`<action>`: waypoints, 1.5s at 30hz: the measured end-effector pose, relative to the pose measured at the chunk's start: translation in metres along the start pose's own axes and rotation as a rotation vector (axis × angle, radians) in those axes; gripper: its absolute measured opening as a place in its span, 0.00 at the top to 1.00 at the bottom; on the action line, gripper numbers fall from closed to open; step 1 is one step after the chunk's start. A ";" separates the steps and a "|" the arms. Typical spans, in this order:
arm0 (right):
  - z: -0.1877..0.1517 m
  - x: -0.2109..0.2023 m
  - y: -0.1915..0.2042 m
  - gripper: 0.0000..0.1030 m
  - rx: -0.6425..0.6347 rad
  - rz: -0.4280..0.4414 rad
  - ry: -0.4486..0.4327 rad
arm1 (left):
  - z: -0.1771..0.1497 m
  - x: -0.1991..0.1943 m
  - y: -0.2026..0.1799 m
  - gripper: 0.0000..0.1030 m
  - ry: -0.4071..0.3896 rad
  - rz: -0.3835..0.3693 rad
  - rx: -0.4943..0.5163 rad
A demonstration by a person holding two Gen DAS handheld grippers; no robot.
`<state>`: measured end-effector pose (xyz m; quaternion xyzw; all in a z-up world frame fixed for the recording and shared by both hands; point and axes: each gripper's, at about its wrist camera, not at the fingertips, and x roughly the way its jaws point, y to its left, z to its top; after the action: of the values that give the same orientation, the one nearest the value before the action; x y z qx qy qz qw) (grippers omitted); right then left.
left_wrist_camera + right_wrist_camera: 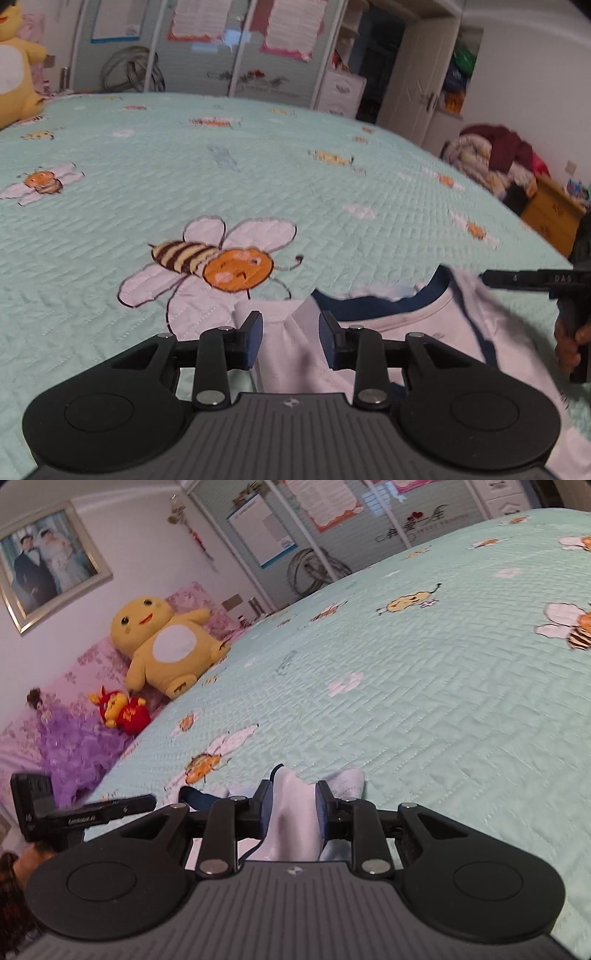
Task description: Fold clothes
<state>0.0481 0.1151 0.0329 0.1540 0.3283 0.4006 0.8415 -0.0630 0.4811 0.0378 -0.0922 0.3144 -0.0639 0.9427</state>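
A white garment with a navy collar (406,314) lies crumpled on the mint-green bee-print quilt (147,147) at the bed's near edge. My left gripper (291,341) is over its left part, open, with white cloth in the gap and neither pad pressing it. In the right wrist view my right gripper (293,808) is open too, and a raised fold of the garment (347,779) stands between its blue pads. At the right edge of the left wrist view a hand (569,343) holds the right gripper by its handle.
A yellow plush toy (162,642) and a small red one (122,710) lean on purple pillows at the bed's head. A clothes pile (495,158) sits on a wooden cabinet (550,218) beside the bed. Wardrobe doors (221,55) stand beyond the far edge.
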 end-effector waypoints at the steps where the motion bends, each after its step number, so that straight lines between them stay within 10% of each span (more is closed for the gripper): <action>1: 0.000 0.002 0.000 0.75 -0.015 -0.001 0.008 | -0.001 0.002 0.000 0.70 0.009 -0.003 0.007; 9: -0.007 0.008 -0.006 0.76 -0.040 -0.008 0.049 | -0.003 0.012 -0.005 0.99 0.019 -0.001 0.043; 11: -0.006 0.009 -0.007 0.98 -0.033 0.019 0.053 | 0.000 0.013 -0.006 1.00 -0.002 0.010 0.048; 21: -0.004 0.010 -0.013 0.99 0.010 -0.010 -0.007 | 0.011 0.032 -0.011 1.00 -0.051 0.108 0.102; 27: -0.005 0.013 -0.018 0.86 0.051 -0.030 0.004 | 0.004 0.023 0.001 0.87 -0.090 0.130 0.001; 29: -0.005 0.007 -0.016 0.80 0.059 -0.039 -0.004 | 0.005 0.012 0.002 0.60 -0.113 0.165 -0.034; 33: -0.006 -0.019 -0.004 0.75 0.076 -0.082 -0.119 | 0.009 -0.018 -0.002 0.61 -0.218 0.220 -0.084; 36: -0.006 -0.024 0.005 0.75 0.137 -0.009 -0.133 | 0.009 -0.027 -0.017 0.61 -0.248 0.107 -0.052; 41: -0.017 0.006 -0.007 0.76 0.291 0.032 -0.019 | -0.008 0.015 -0.023 0.60 -0.033 0.122 -0.011; 45: -0.030 0.006 -0.029 0.86 0.426 0.050 -0.014 | -0.007 0.001 -0.020 0.61 -0.088 0.158 -0.060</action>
<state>0.0471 0.1015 -0.0074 0.3391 0.3957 0.3418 0.7820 -0.0673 0.4600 0.0358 -0.0979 0.2806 0.0242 0.9545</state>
